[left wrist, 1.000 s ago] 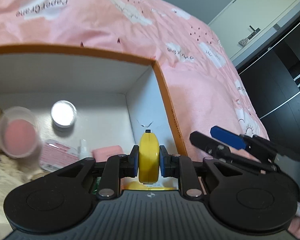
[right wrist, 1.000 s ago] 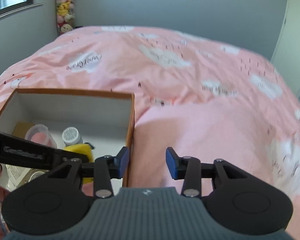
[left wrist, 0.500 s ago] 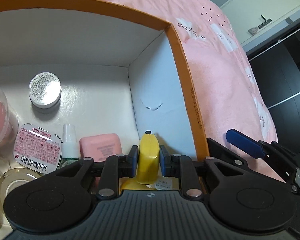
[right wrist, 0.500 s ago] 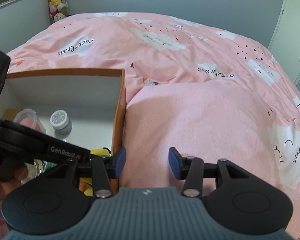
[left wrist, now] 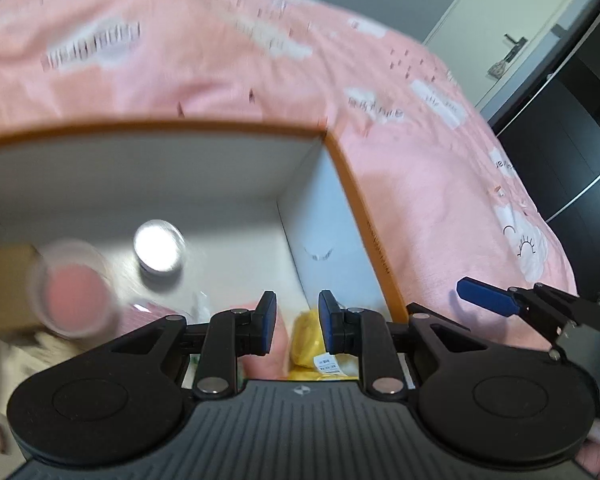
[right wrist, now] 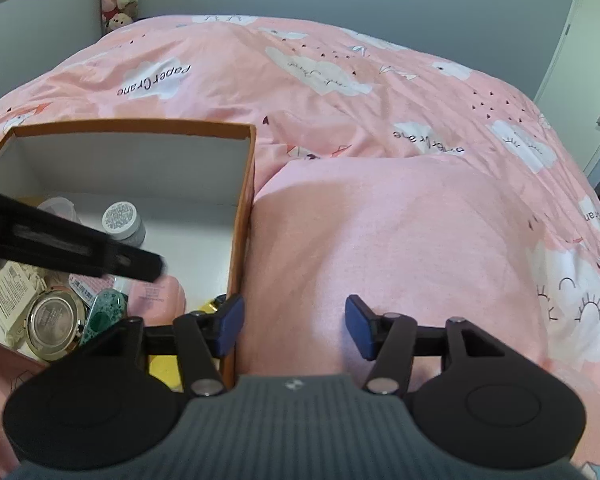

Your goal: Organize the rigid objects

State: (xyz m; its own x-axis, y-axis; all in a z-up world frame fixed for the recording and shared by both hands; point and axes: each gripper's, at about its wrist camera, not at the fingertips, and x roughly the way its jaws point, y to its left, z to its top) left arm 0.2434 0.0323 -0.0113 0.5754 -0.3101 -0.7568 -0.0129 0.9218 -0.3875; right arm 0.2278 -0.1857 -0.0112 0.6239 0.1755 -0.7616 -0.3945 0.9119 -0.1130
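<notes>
An orange-rimmed white box (left wrist: 356, 200) (right wrist: 244, 208) sits on the pink duvet and holds small items. A yellow object (left wrist: 312, 340) lies in its near right corner, just below my left gripper (left wrist: 298, 320). That gripper's blue pads stand slightly apart with nothing between them. The left wrist view is blurred. My right gripper (right wrist: 294, 328) hovers over the box's right wall and the duvet; its jaws are opening and nothing is between them. One right fingertip (left wrist: 488, 300) shows at the right of the left wrist view.
Inside the box are a white-lidded jar (right wrist: 122, 220), a clear cup with pink contents (left wrist: 74, 292), a pink case (right wrist: 160, 296), a round metal tin (right wrist: 54, 320) and a green patterned item (right wrist: 104, 312). Pink bedding (right wrist: 400, 220) spreads right of the box.
My left gripper let go of the yellow object, which now lies in the box corner, and pulled up and back. The right gripper's jaws have spread wider.
</notes>
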